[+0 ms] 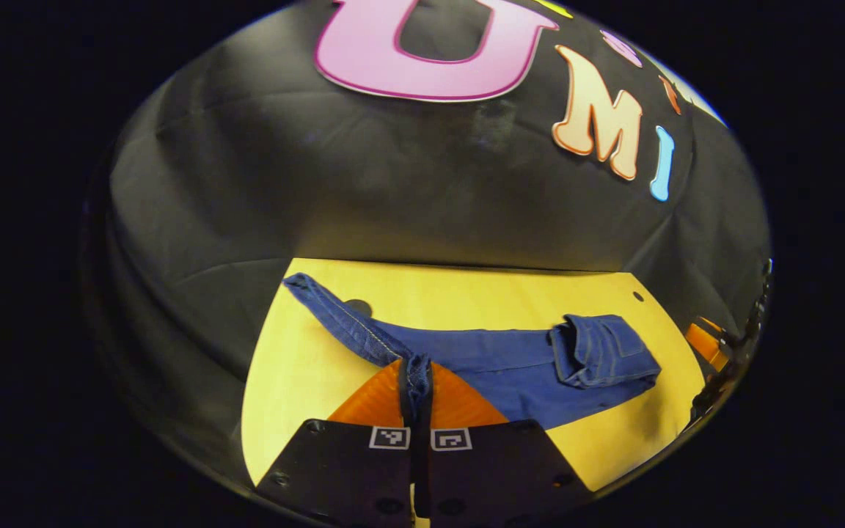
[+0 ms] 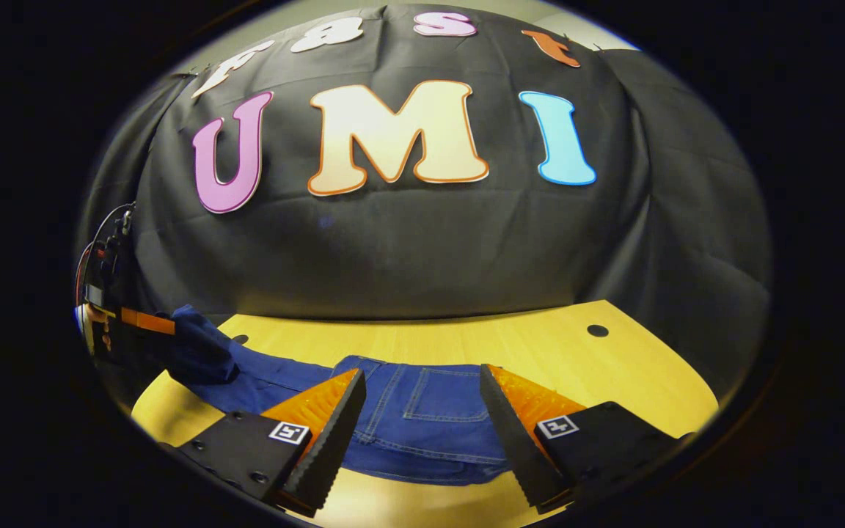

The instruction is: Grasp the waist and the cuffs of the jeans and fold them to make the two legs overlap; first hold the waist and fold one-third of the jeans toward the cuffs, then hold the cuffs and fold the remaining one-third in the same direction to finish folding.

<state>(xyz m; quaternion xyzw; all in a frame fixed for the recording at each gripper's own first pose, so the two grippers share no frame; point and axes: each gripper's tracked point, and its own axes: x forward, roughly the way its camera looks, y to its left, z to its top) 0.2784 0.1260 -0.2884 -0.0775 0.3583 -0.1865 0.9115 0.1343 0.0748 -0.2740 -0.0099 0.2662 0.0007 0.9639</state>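
Blue jeans (image 1: 496, 359) lie across the yellow table (image 1: 305, 367), the waist end folded over into a thick bundle (image 1: 602, 350) at the right. One leg end (image 1: 334, 312) stretches toward the far left. My left gripper (image 1: 416, 378) is shut on a cuff, whose denim is pinched upright between its fingers. In the right gripper view the folded waist part (image 2: 430, 411) with its back pocket lies flat just ahead. My right gripper (image 2: 422, 396) stands open over it, a finger on either side. At the far left of that view the left gripper (image 2: 111, 315) holds up dark denim (image 2: 199, 348).
The table's far edge meets the black cloth wall (image 2: 408, 257). Small dark holes (image 2: 598, 331) mark the tabletop near its far corners. Bare wood (image 2: 613, 381) lies to the right of the jeans.
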